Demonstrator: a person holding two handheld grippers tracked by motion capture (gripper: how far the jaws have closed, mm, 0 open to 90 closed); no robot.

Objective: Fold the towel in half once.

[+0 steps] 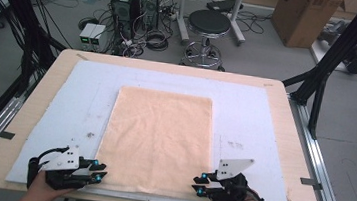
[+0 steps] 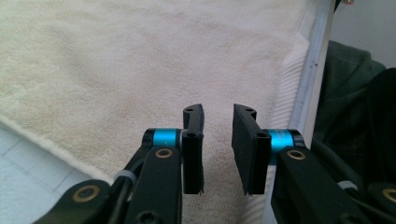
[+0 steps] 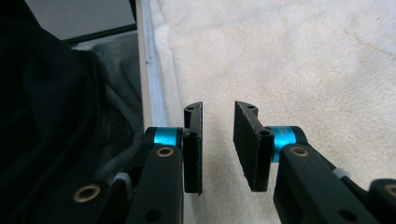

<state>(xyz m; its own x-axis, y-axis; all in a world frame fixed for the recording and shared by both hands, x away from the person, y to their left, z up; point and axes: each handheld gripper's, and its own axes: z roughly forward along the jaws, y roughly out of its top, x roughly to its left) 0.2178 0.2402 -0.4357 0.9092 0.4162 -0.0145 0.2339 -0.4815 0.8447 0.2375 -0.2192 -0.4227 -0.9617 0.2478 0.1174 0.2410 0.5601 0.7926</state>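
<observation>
High view: left gripper point(image 1: 100, 171) and right gripper point(image 1: 198, 184), jaws spread and empty, flank towel point(image 1: 157, 138) near corners; pinch both corners evenly.

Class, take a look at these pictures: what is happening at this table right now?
A person at a wooden table covered by a pale blue mat holds a gripper in each hand. A peach terry-cloth towel lies flat on the mat. The left gripper sits at the towel's near left corner and the right gripper at its near right corner. Both have their jaws parted above the cloth, gripping nothing.
</observation>
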